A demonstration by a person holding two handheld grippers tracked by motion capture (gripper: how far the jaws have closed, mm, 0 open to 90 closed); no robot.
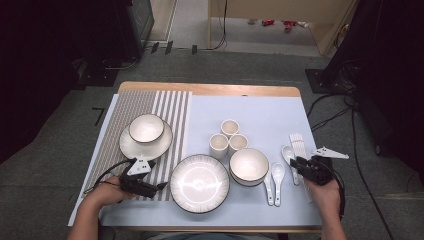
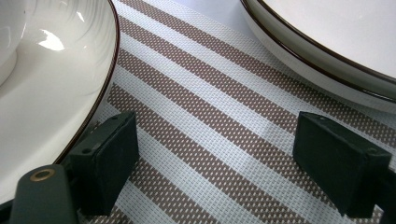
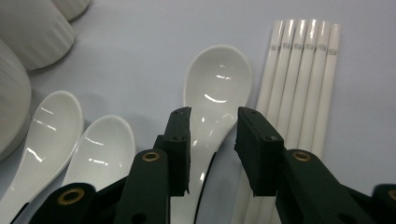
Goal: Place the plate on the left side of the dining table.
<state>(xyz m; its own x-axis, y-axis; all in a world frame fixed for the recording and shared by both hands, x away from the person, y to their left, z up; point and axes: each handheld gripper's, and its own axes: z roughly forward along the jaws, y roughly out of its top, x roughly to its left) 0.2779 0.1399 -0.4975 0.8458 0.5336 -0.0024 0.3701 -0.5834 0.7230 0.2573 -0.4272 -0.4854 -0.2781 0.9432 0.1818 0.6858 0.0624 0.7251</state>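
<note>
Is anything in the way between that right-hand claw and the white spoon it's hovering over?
Nothing visible. The right gripper has its jaws open astride the spoon, without pressing it. The chopsticks lie just beside it.

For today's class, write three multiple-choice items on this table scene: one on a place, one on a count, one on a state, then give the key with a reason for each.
1. Where does the small white bowl with a dark rim stand?
A. On the white plate on the striped mat
B. On the bundle of white chopsticks
C. Among the cups

2. How many small white ribbed cups stand together?
A. Two
B. Three
C. Five

3. How do the jaws of the right gripper stand over the white ceramic spoon?
A. Clamped shut on the spoon's bowl
B. Shut on the chopsticks
C. Apart, on either side of the spoon's handle

Key: 1 A, the high view shows it on the white plate on the striped mat; 2 B, three cups cluster mid-table; 3 C, the right gripper view shows a gap beside each pad.
</note>
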